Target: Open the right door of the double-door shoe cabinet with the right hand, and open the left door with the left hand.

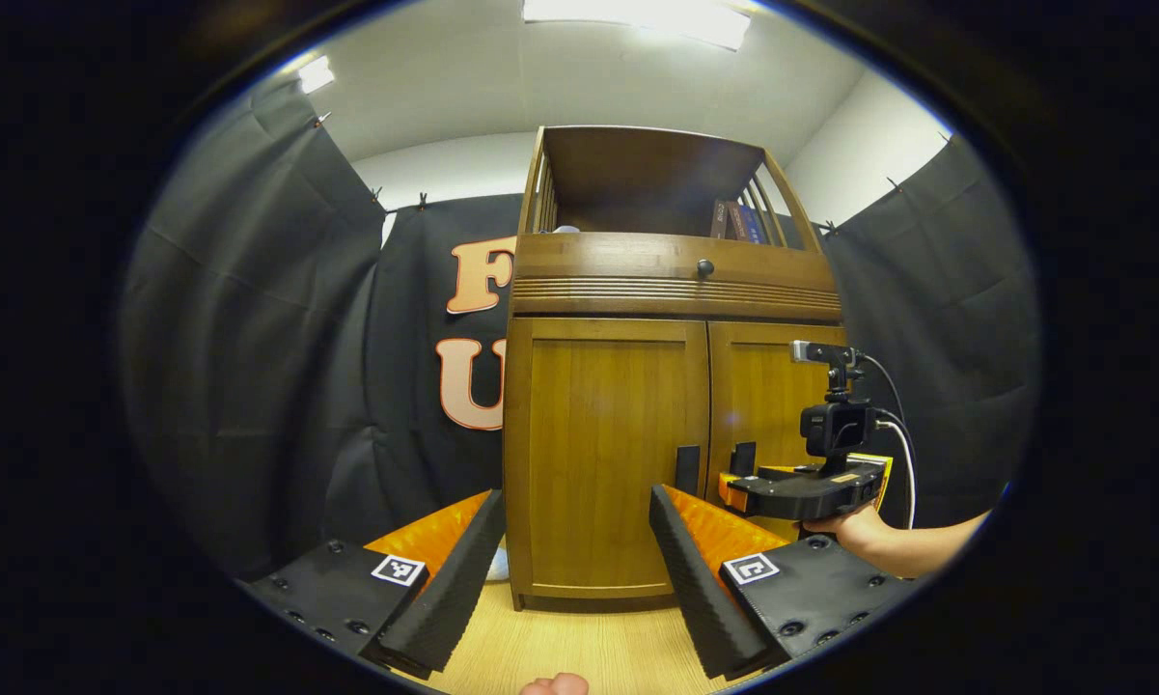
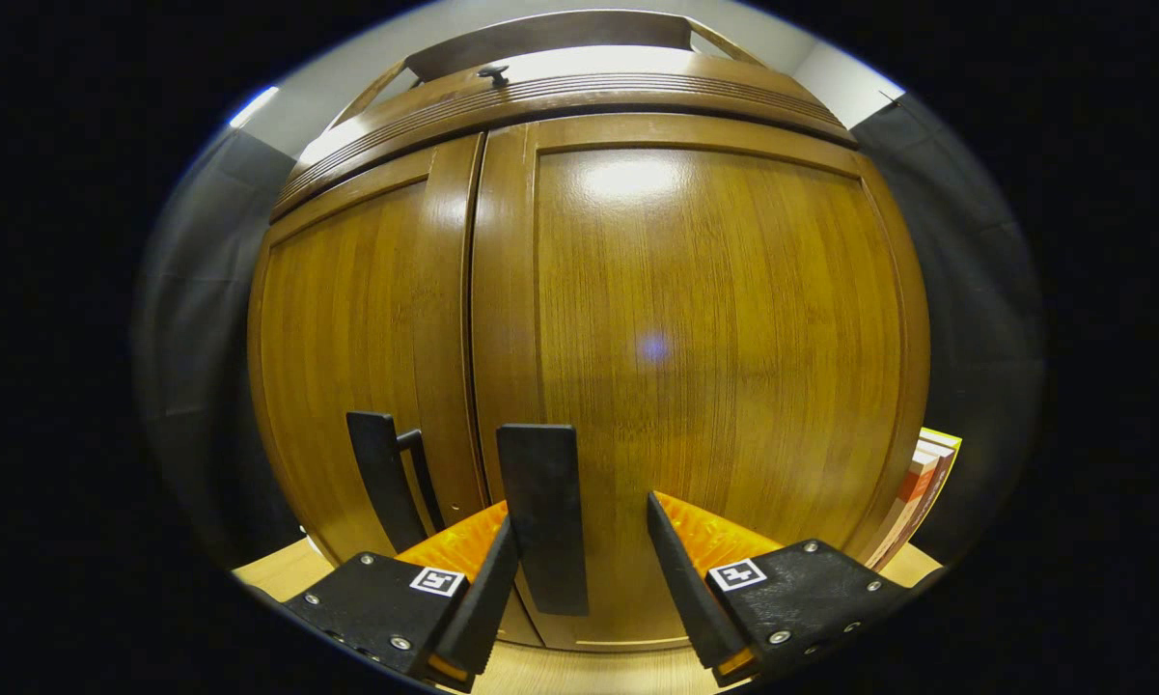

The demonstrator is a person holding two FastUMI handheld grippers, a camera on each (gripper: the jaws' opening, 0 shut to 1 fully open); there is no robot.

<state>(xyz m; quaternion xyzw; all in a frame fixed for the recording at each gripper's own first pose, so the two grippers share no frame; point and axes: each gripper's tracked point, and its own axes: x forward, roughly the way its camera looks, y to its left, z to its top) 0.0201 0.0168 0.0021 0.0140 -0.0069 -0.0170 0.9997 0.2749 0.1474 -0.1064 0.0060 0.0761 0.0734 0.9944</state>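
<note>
The left hand-held gripper [image 1: 571, 569] is wide open and holds nothing. Its two fingers point at the shoe cabinet [image 1: 671, 280], which stands well ahead of it on the light wooden floor [image 1: 589, 647]. The left door [image 1: 606, 454] is straight in front of this gripper, between its fingers in the left gripper view, and it is closed. The left handle [image 1: 687, 469], a dark vertical bar, is just above the tip of the gripper's right finger in that view, but farther away and apart from it.

The right hand-held gripper [image 2: 579, 569] is also open, and it is very near the right door [image 2: 704, 367], which is closed too. The right handle [image 2: 543, 516] stands between its fingers, close to the left finger; I cannot tell if that finger touches it. The right finger is clearly apart from it. In the left gripper view this gripper is seen at the right, held by a hand [image 1: 864, 526], with its front end at the handles.

Some books [image 2: 922, 483] lean beside the cabinet, to the right of the right gripper.
</note>
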